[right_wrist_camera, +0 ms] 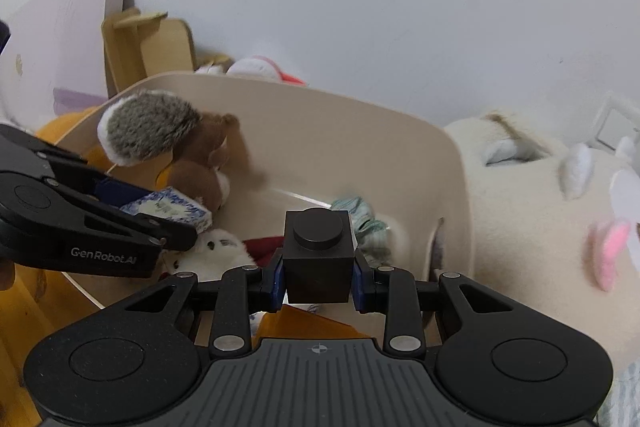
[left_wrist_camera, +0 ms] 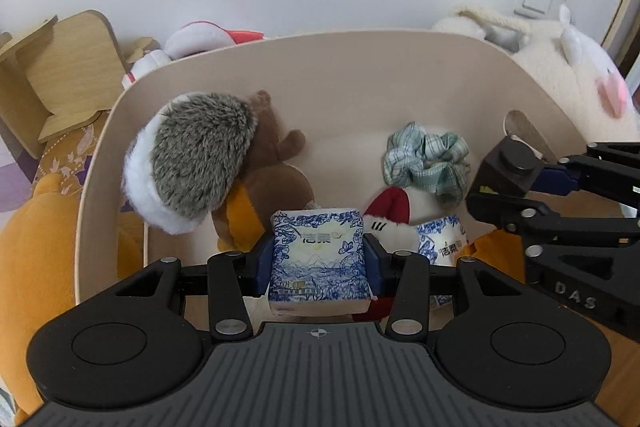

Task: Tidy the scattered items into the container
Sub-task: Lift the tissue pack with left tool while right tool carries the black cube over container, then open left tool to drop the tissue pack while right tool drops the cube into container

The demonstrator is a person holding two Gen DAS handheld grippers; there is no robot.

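with the left gripper (left_wrist_camera: 319, 261) pinching the tissue pack (left_wrist_camera: 319, 259) and the right gripper (right_wrist_camera: 319, 277) pinching the black block (right_wrist_camera: 319, 255) above the beige container (left_wrist_camera: 328, 67), lower each clear of the plush toys before letting go.

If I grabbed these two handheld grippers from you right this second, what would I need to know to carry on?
Left gripper: shut on a blue-and-white tissue pack, held over the beige bin.
Right gripper: shut on a black block, also over the bin, toward its right side.
Already in the bin: hedgehog plush, brown plush, checked scrunchie, a white-and-red plush and a second tissue pack.
Left to do: release both held items into the bin. Whether more items lie scattered out of view, I cannot tell.
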